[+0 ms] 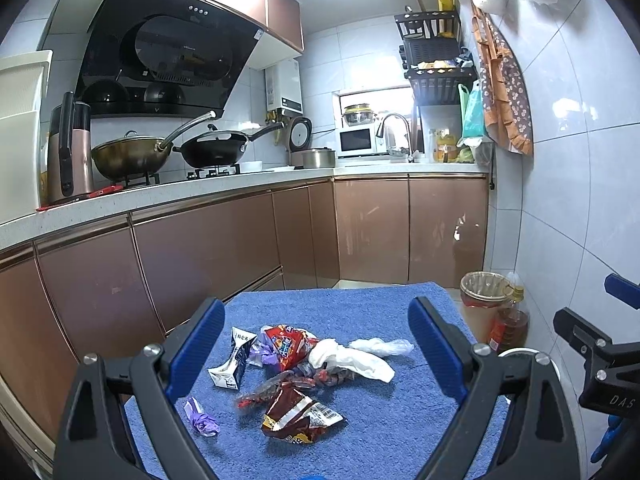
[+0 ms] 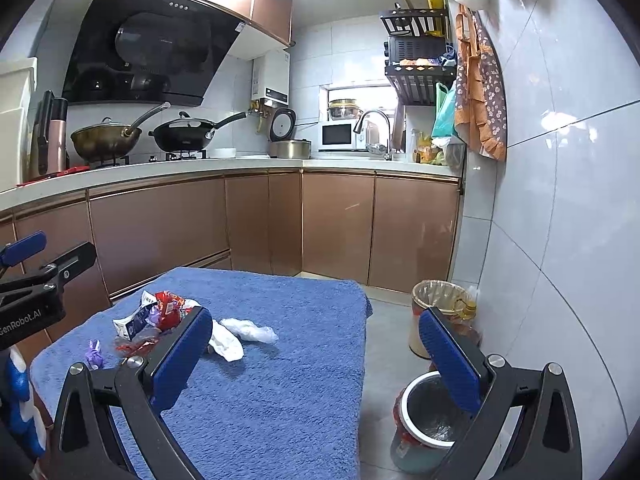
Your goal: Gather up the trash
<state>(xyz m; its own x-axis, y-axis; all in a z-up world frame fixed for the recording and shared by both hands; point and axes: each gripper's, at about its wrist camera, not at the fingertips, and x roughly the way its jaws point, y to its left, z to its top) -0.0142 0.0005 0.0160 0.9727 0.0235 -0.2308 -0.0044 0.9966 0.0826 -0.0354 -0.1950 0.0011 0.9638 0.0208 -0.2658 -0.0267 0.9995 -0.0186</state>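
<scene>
Blue pads line my left gripper [image 1: 316,344], and its fingers [image 1: 200,340] stand wide apart with nothing between them. I see the trash pile [image 1: 296,364] in the gap, lower than the tips and not touching them. It lies on a blue towel [image 1: 360,440] that covers the table.

In the pile, a crushed carton [image 1: 232,364] is at the left, close to my left finger; its long axis runs from near-left to far, and the torn top points away from me. A red wrapper [image 1: 286,344] lies behind the middle. A brown snack bag [image 1: 298,416] is nearest to me, with its long axis across the view and the barcode end pointing right. A white tissue [image 1: 352,360] stretches to the right, and a clear plastic bag [image 1: 384,346] touches its far end. A small purple wrapper [image 1: 202,420] lies apart, near the left finger base.

My right gripper [image 2: 316,340] is also fully open and holds nothing. Its left finger [image 2: 180,356] stands in front of the pile's right edge, so the trash is at the left of this gripper, while the tissue and plastic bag show just inside the gap. Its right finger [image 2: 452,356] hangs past the table edge, above a steel-lined bin [image 2: 428,420] on the floor. A second bin [image 2: 436,312] with a clear liner stands further, near the tiled wall, and a bottle [image 2: 466,308] is just beside it.
</scene>
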